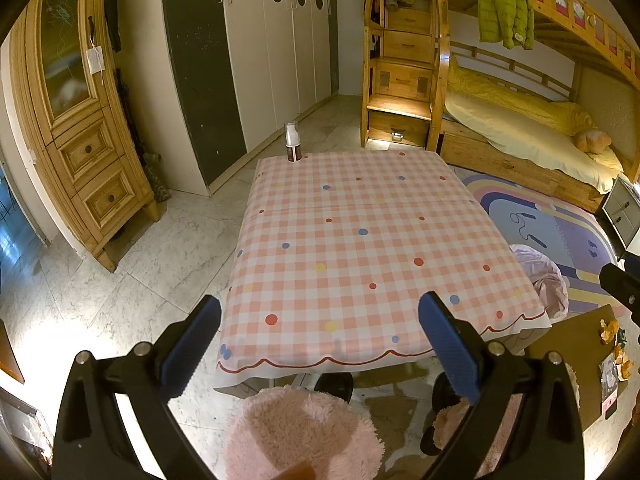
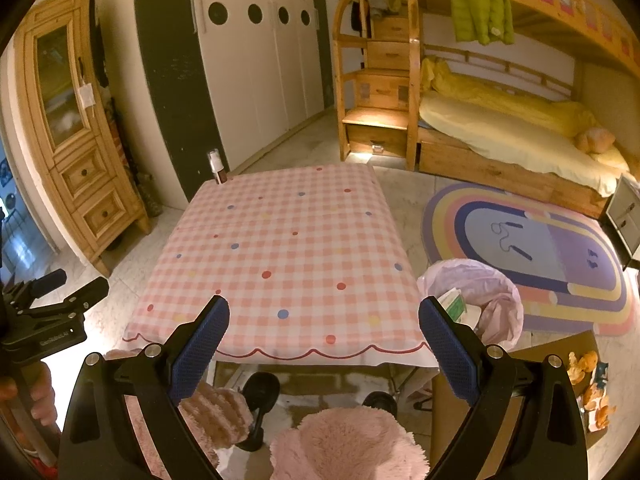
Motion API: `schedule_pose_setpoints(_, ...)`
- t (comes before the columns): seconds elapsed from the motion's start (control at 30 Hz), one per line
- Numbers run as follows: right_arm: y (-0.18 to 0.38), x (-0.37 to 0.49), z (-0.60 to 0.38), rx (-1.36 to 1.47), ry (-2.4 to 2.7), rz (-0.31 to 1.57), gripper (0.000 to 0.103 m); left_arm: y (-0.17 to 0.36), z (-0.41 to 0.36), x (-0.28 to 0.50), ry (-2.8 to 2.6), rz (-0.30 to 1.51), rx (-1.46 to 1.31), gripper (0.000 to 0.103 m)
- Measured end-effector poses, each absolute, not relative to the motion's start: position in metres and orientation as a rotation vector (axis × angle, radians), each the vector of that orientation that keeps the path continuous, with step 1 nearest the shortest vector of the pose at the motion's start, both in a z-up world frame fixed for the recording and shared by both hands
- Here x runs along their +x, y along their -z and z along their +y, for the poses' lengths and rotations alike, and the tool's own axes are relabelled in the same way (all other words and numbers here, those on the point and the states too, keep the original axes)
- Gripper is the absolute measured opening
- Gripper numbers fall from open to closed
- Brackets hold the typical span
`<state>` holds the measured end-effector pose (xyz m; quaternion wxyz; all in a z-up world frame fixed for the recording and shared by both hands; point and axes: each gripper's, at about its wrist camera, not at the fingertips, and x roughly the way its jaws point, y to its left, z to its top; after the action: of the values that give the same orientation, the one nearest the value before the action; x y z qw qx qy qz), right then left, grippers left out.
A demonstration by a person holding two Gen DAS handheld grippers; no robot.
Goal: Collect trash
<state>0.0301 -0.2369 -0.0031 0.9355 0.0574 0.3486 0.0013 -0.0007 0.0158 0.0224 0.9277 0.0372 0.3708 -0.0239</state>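
Collect trash: counter looks cleared, scraps left at right.
Both your tools, left tool [image 1: 320,344] and right tool [image 2: 324,344], are spread wide, holding nothing. Bin bag [image 2: 486,294] right of counter [image 2: 288,248] already holds cartons; orange peels [image 2: 592,384] remain on cardboard [image 2: 532,356], near right. Bottle [image 2: 218,168] stands at the far-left corner.

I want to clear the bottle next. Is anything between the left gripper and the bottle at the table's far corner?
Nothing visible. The left gripper is open and empty at the near edge; between it and the bottle lies only bare checked tablecloth.
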Motion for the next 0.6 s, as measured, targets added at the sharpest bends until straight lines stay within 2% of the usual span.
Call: schedule_pose_setpoints(0.6, 0.004, 0.0297, -0.2391, 0.12, -0.003, 0.713, 0.094, -0.0207, 0.0155, -0.0012, 0.049, 0.762, 0.075, 0.096)
